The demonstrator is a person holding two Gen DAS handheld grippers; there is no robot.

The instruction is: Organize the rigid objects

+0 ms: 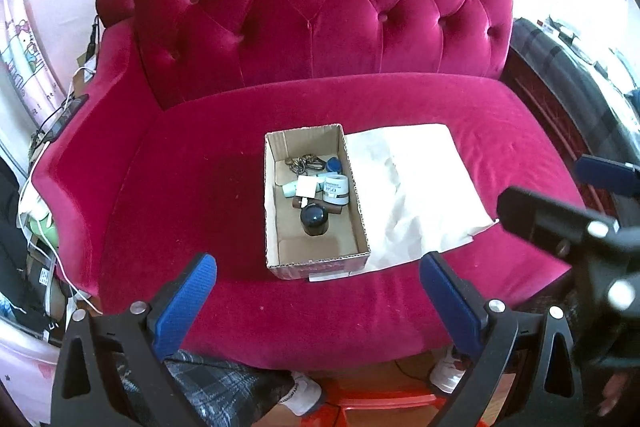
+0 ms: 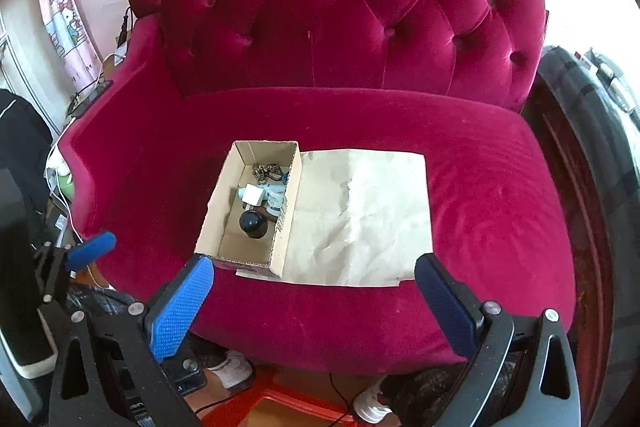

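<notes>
Crimson velvet is being shown across both views, a tufted magenta sofa (image 1: 320,27) whose seat is being used as the work surface. At its middle an open brown cardboard box (image 1: 272,207) is being rested, one corner overlapping a creased sheet of pale paper (image 1: 420,187) that is lying flat to its right. Inside the box the rigid items are being kept together: a dark round-topped jar (image 1: 315,220), a white labelled cylinder (image 1: 337,189), a small white square card (image 1: 306,185), a brown stick-like piece (image 1: 336,209), a blue tag (image 1: 333,164) and a tangle of metal keyring chain (image 1: 304,163). Nothing is being seen on the paper or loose on the cushion, so the gathering is being judged as finished or very nearly so. The left gripper (image 1: 318,291) is being held released, blue pads spread wide and empty, short of the box's near end; the right gripper (image 2: 314,295) is likewise being kept spread and empty, above the seat's front edge. Much is being obscured, though: in the right wrist view the box's right wall is hiding part of the contents, the label print is too small to be read, and anything lying under the paper or behind the box cannot be told.
</notes>
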